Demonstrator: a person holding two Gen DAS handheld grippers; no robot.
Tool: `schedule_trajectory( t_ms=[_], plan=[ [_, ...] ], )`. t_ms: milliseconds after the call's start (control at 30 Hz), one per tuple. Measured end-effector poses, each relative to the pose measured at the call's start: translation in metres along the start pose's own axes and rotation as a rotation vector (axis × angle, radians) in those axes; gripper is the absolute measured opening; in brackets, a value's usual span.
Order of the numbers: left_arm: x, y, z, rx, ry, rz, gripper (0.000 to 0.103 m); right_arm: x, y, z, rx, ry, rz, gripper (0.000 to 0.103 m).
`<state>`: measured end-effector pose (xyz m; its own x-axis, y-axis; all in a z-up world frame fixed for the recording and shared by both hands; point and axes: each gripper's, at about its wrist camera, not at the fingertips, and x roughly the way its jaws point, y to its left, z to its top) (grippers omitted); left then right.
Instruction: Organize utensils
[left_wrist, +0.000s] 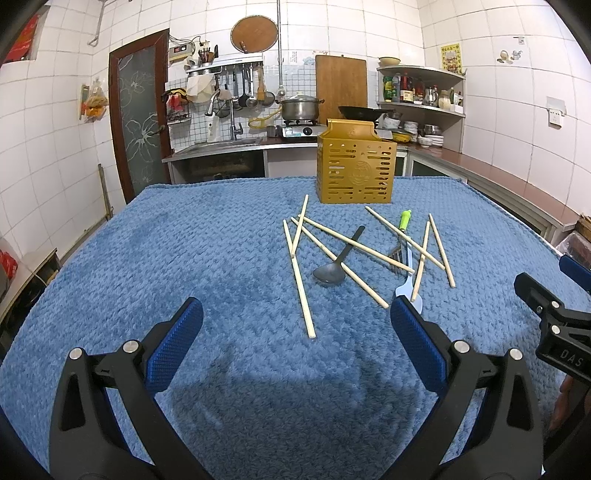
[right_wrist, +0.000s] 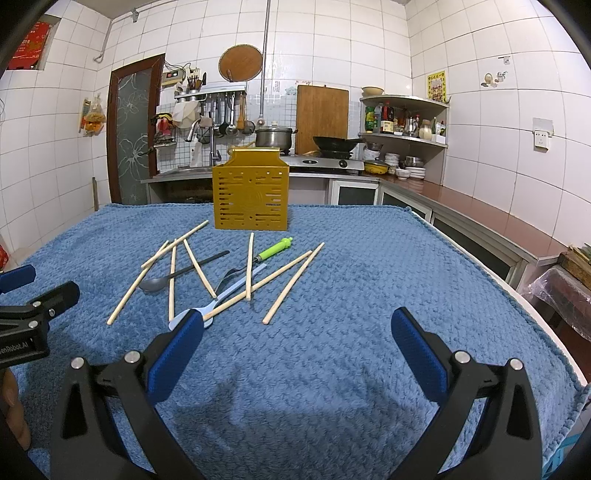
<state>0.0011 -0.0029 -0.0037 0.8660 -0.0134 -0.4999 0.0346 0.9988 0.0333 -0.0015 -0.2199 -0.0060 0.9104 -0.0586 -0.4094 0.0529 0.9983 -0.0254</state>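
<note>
1. The left gripper (left_wrist: 295, 332) hovers low over the blue blanket (left_wrist: 184, 258) that covers the counter, its jaws spread wide with nothing between them.
2. The right gripper (right_wrist: 295, 332) hangs likewise over the blanket, jaws wide apart and holding nothing; its left blue pad (right_wrist: 177, 354) overlaps the bowl end of the pale blue spoon (right_wrist: 218, 300) in the right wrist view, though whether they touch cannot be told.
3. A yellow slotted utensil holder (left_wrist: 355, 170) stands upright at the far side of the blanket, just beyond the scattered utensils.
4. Wooden chopsticks (left_wrist: 302, 291) lie loose in front of the holder, several crossing one another.
5. A dark spoon (left_wrist: 338, 260) lies among the chopsticks, bowl toward the grippers, with one chopstick across its handle.
6. A fork with a green handle (left_wrist: 403, 223) lies to the right of the dark spoon, its green end pointing to the holder and chopsticks crossing its metal part.
7. The pale blue spoon lies beside the fork, partly under the crossed chopsticks.
8. In the left wrist view the right gripper shows at the right edge; in the right wrist view the left gripper shows at the left edge, with part of a hand (right_wrist: 13, 410) below it.
</note>
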Motion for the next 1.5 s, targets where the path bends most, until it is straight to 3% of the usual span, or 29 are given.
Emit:
schedule_trajectory(
  t_ms=[267, 467, 600, 733, 800, 967, 1200, 1500],
  plan=[
    [-0.001, 0.004, 0.001, -0.02, 0.013, 0.011, 0.098, 0.001, -0.002, 0.003, -0.006, 0.009, 0.015, 0.099],
    [-0.004, 0.012, 0.014, -0.034, 0.068, 0.02, 0.098, 0.002, -0.001, 0.013, -0.045, 0.012, 0.095, 0.099],
    [-0.006, 0.012, 0.028, 0.025, 0.059, 0.045, 0.098, 0.011, -0.001, 0.021, -0.062, 0.009, 0.069, 0.099],
    [-0.002, 0.009, 0.045, 0.077, 0.052, 0.079, 0.098, 0.029, -0.002, 0.035, -0.056, 0.06, 0.088, 0.099],
    [0.006, 0.012, 0.055, 0.077, 0.079, 0.017, 0.098, 0.039, -0.004, 0.044, -0.045, 0.072, 0.067, 0.099],
    [0.035, 0.023, 0.078, 0.05, 0.108, -0.034, 0.098, 0.078, -0.005, 0.063, -0.047, 0.132, 0.047, 0.099],
    [0.096, 0.034, 0.107, -0.001, 0.199, -0.059, 0.098, 0.135, -0.007, 0.081, -0.045, 0.231, 0.019, 0.099],
    [0.169, 0.033, 0.117, 0.052, 0.273, -0.014, 0.098, 0.206, -0.012, 0.081, -0.026, 0.357, -0.034, 0.099]
  ],
)
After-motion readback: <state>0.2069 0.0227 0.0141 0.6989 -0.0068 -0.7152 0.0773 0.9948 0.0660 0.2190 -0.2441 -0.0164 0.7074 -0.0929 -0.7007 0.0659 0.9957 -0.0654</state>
